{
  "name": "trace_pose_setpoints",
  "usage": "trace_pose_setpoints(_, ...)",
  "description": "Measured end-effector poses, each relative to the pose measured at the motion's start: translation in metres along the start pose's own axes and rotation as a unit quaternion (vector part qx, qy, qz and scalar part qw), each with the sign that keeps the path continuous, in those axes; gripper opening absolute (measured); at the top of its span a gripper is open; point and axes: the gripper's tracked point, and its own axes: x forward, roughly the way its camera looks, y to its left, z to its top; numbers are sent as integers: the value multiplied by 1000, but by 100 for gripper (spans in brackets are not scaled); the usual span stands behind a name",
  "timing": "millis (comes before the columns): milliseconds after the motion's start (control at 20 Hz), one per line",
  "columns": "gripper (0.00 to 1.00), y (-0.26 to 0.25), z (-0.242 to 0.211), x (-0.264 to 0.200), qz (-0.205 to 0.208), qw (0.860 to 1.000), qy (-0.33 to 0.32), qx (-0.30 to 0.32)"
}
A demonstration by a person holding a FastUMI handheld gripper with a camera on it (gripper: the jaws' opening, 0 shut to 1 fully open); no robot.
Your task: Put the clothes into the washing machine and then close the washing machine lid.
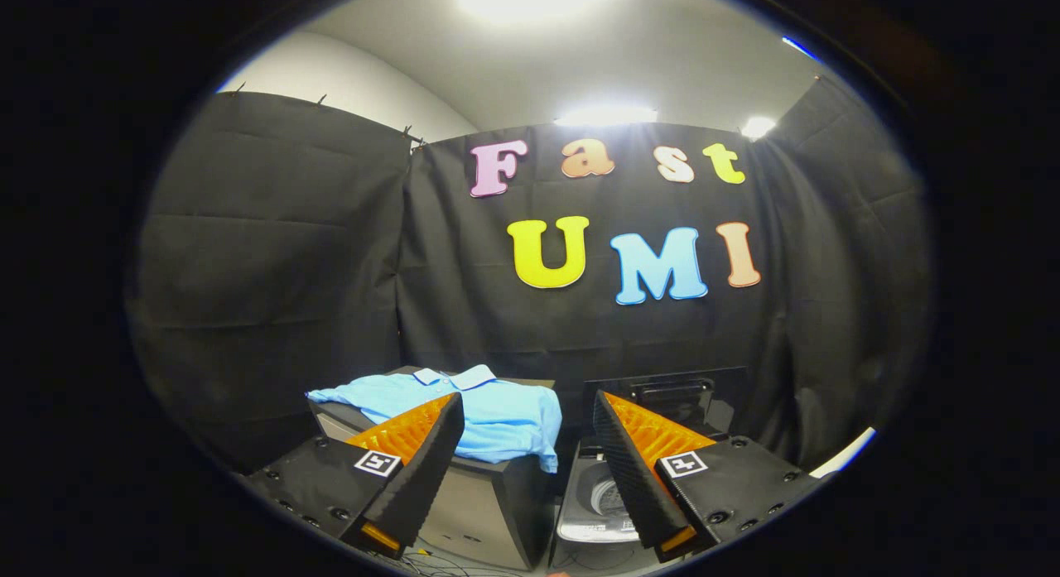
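Gripper view: the hand-held gripper (527,407) hangs with fingers spread wide, grasping nothing. Beyond the left finger, a light blue collared polo shirt (484,411) lies draped over a dark box-shaped stand (489,498). Just beside it, between the fingers and lower, the top-loading washing machine (598,502) sits with its dark lid (662,391) raised.

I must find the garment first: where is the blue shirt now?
The blue shirt lies on a dark box, left of the washing machine, beyond the open tool.
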Motion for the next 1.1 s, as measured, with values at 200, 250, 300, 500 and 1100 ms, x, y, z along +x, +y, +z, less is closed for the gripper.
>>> trace_pose_setpoints(200, 98, 19, 6, 23, 30, 1000, 7, -2)
trace_pose_setpoints(250, 98, 23, 7, 29, 36, 999, 9, -5)
trace_pose_setpoints(300, 98, 27, 8, 35, 41, 999, 12, -8)
trace_pose_setpoints(500, 98, 43, 9, 59, 60, 998, 22, -16)
trace_pose_setpoints(1100, 98, 85, -7, 128, 97, 992, 78, -19)
